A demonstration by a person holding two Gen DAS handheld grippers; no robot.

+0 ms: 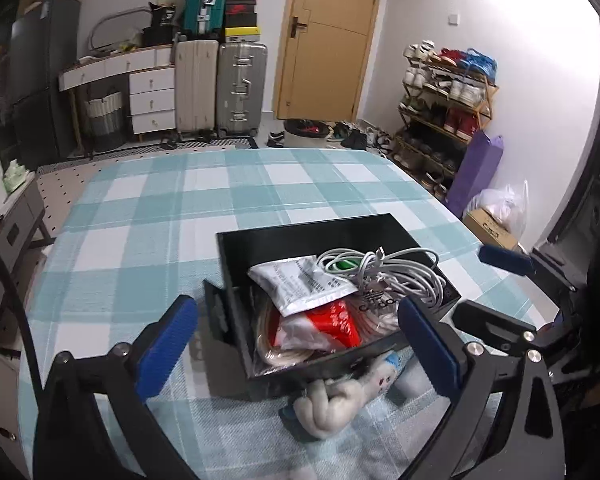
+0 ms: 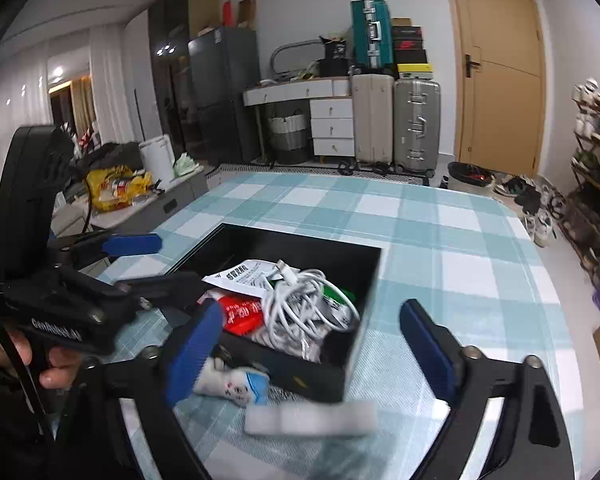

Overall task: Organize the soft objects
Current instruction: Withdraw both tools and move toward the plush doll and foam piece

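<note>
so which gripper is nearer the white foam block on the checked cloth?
Right. The right gripper hangs open just above the white foam block; the left gripper sits farther off, left of the black box.

A knotted pale sock (image 1: 342,400) and a white foam block (image 2: 312,418) are lying on the checked cloth just beside the black box (image 1: 300,236) holding cables and packets.

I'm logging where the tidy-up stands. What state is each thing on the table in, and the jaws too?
Black box: open, no lid on, crowded with items.
White cable: coiled, in the box.
Red packet: in the box, under a white pouch.
Plush toy: outside, lying against the box's near wall.
White foam block: outside, flat on the cloth.
Left gripper: jaws open, empty.
Right gripper: jaws open, empty.
</note>
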